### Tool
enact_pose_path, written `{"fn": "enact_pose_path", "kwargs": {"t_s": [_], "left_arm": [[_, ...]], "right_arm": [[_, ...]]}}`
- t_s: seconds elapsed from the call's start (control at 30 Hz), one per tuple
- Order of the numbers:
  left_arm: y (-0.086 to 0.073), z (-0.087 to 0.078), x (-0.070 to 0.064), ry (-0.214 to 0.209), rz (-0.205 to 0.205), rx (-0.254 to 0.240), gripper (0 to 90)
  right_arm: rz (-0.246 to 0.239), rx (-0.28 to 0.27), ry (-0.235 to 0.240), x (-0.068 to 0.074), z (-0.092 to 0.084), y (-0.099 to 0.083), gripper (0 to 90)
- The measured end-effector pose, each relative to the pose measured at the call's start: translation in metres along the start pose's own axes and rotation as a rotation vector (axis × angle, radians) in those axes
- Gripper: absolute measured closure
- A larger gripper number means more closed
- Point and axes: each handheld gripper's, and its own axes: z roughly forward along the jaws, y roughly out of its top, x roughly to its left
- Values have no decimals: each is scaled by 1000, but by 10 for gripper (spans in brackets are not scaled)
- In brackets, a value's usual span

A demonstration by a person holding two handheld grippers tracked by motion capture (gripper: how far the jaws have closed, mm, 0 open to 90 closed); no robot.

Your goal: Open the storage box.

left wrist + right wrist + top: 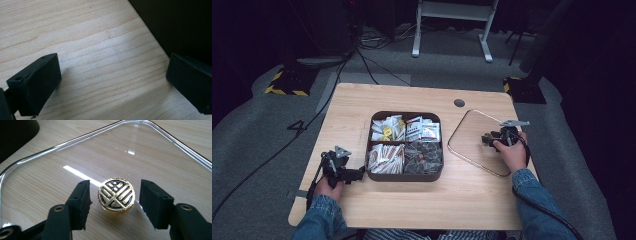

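Spread wide on the right gripper (114, 203), jaws flanking a gold-and-black knob (116, 195) without touching it; small gaps on both sides. Set on a clear glass lid (62, 143), flat on the table (412, 205). Seen from above: right gripper (486, 139) at about 3 o'clock from the tray (404, 176), over the lid (462, 131), right hand (513, 152) behind it. Lid just beside the tray, apart from it.

Spread wide too on the left gripper (110, 82), nothing between the jaws but bare wood (100, 62). Dark tray wall (180, 25) at 1 o'clock in that view, just beyond the right-side jaw. From above: left gripper (361, 172) at the tray's 8 o'clock corner, close against it, left hand (329, 187) behind.

Tray split in four: packets (386, 130) in three compartments, dark round pieces (423, 156) at 4 o'clock.
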Motion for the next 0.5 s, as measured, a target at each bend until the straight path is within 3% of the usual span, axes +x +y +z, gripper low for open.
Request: {"fn": "enact_pose_path", "kwargs": {"t_s": [0.2, 0.4, 0.5], "left_arm": [[0, 0, 0, 0, 0, 0, 0], [0, 0, 0, 0, 0, 0, 0], [0, 0, 0, 0, 0, 0, 0]], "right_arm": [[-6, -18, -3, 3, -8, 7, 396], [-27, -36, 6, 16, -22, 20, 386], [-34, -46, 34, 24, -28, 27, 378]]}}
